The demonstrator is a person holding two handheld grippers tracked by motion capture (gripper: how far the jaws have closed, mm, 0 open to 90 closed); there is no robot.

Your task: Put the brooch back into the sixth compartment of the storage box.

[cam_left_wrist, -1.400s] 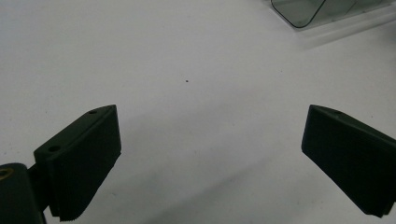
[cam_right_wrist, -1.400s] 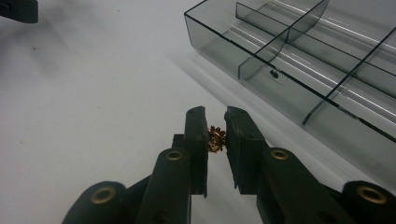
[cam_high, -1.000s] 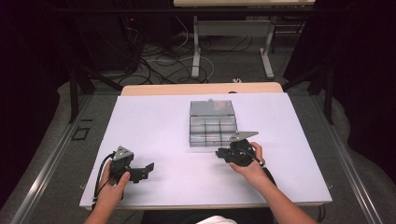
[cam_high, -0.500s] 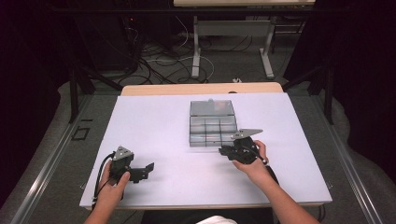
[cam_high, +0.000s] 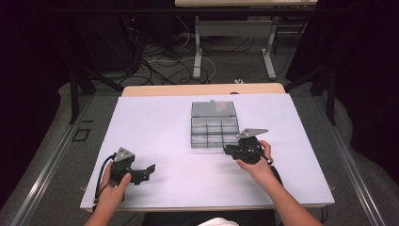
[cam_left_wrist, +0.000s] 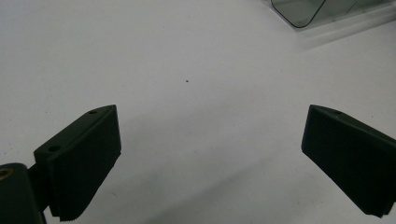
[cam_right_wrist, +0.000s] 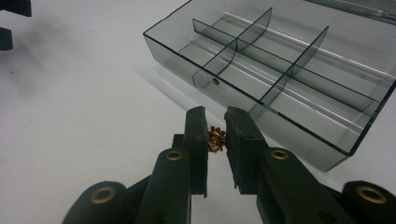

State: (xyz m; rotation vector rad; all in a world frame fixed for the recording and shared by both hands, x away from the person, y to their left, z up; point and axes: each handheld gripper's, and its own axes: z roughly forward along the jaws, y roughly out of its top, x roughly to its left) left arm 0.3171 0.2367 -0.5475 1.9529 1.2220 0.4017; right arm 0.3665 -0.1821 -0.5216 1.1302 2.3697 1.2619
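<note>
Left hand-held gripper [cam_high: 149,168] rests low at the near left of the white counter [cam_high: 169,127], jaws wide apart, nothing between them. Clear divided organiser box [cam_high: 214,126] sits mid-counter, lid open toward the far side. Right hand-held gripper [cam_right_wrist: 215,135] sits just beside the box's near right corner, jaws closed narrow on a small copper toothed washer [cam_right_wrist: 216,139]
</note>
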